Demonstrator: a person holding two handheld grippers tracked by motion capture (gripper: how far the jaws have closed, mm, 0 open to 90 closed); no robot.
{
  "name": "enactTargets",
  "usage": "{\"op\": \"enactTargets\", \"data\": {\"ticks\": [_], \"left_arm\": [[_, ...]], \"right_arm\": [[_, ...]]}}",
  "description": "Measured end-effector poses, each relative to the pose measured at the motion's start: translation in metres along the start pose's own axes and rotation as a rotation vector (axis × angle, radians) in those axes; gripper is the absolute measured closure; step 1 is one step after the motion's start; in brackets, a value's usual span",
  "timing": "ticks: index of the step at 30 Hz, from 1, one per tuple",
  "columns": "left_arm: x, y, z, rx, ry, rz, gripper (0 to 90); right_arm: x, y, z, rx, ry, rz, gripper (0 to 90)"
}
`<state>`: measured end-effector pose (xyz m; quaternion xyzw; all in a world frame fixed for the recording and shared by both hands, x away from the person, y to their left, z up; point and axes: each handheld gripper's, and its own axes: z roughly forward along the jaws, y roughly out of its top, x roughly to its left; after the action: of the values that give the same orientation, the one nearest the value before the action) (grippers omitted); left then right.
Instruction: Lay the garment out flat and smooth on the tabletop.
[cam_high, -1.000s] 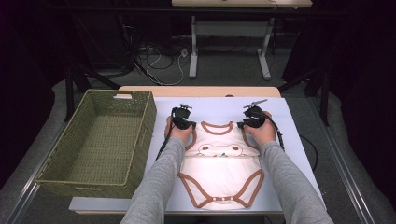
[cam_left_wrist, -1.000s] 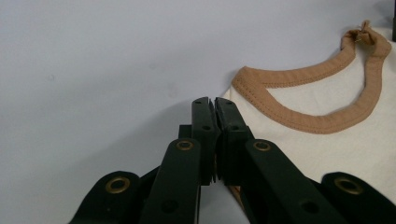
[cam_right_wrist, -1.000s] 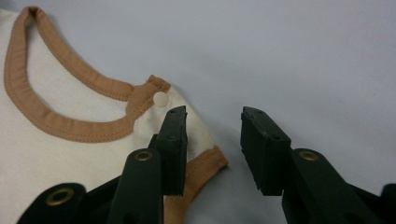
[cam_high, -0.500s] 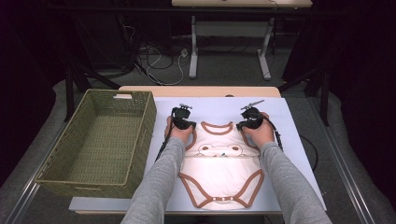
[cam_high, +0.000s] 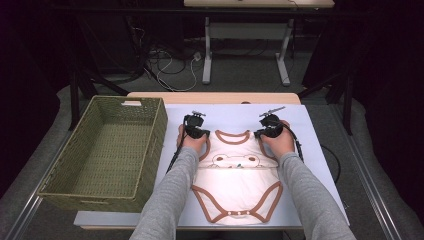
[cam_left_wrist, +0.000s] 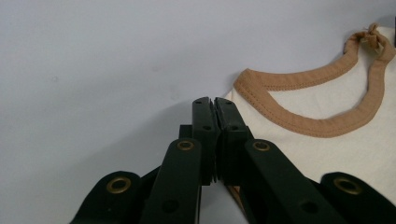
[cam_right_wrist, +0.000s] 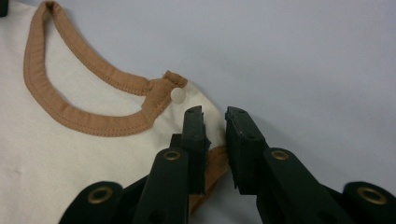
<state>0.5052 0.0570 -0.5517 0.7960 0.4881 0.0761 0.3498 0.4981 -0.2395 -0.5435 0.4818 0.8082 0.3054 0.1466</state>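
Bodysuit: a cream baby bodysuit (cam_high: 235, 185) with brown trim lies flat on the pale blue sheet (cam_high: 310, 130) of the counter, neck opening away from the person, snap end near the front edge.
Print on the chest: an animal face, too small in the high view to tell which animal.
Left tongs: the left tongs (cam_left_wrist: 215, 103) are clenched at the left shoulder corner of the bodysuit. In the left gripper view the two tips meet with no gap. A strip of brown trim shows low down between the black arms, but the pinched place itself is covered, so I cannot tell for sure if cloth is caught.
Right tongs: the right tongs (cam_right_wrist: 215, 114) stand at the right shoulder, and their jaws have just been closing. In the right gripper view a narrow gap remains between the tips. The cream edge and brown trim lie in this gap, the pads not clearly pressing on them.
Snap: a small white snap (cam_right_wrist: 177, 94) sits on the shoulder tab, just beside the right tongs.
Hands: in the high view both hands cover the shoulder corners, so the jaw tips are hidden there.
Basket: a green woven basket (cam_high: 150, 130) stands at the left of the sheet, well apart from the bodysuit.
Sleeves: grey sleeves are cut off by the bottom edge.
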Motion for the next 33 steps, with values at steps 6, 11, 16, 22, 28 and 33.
{"op": "enactTargets", "data": {"ticks": [6,11,16,22,28,33], "left_arm": [[0.0,0.001,-0.003,-0.009,-0.001,0.0,87.7],[0.001,0.002,-0.006,-0.018,-0.002,0.003,87.8],[-0.001,0.003,-0.009,-0.03,-0.006,0.01,87.8],[-0.001,0.004,-0.014,-0.039,-0.008,0.015,87.8],[-0.003,0.006,-0.019,-0.053,-0.016,0.027,87.9],[-0.006,0.007,-0.024,-0.066,-0.022,0.043,87.9]], "right_arm": [[-0.001,0.001,-0.003,-0.016,-0.004,-0.009,78.2],[0.0,0.002,-0.006,0.0,-0.009,-0.025,78.4],[0.002,0.002,-0.008,-0.03,-0.004,-0.027,78.4],[0.002,0.003,-0.013,-0.047,-0.004,-0.03,78.4],[0.002,0.003,-0.018,-0.067,0.005,-0.039,78.6],[0.001,0.002,-0.022,-0.082,0.021,-0.044,78.6]]}}
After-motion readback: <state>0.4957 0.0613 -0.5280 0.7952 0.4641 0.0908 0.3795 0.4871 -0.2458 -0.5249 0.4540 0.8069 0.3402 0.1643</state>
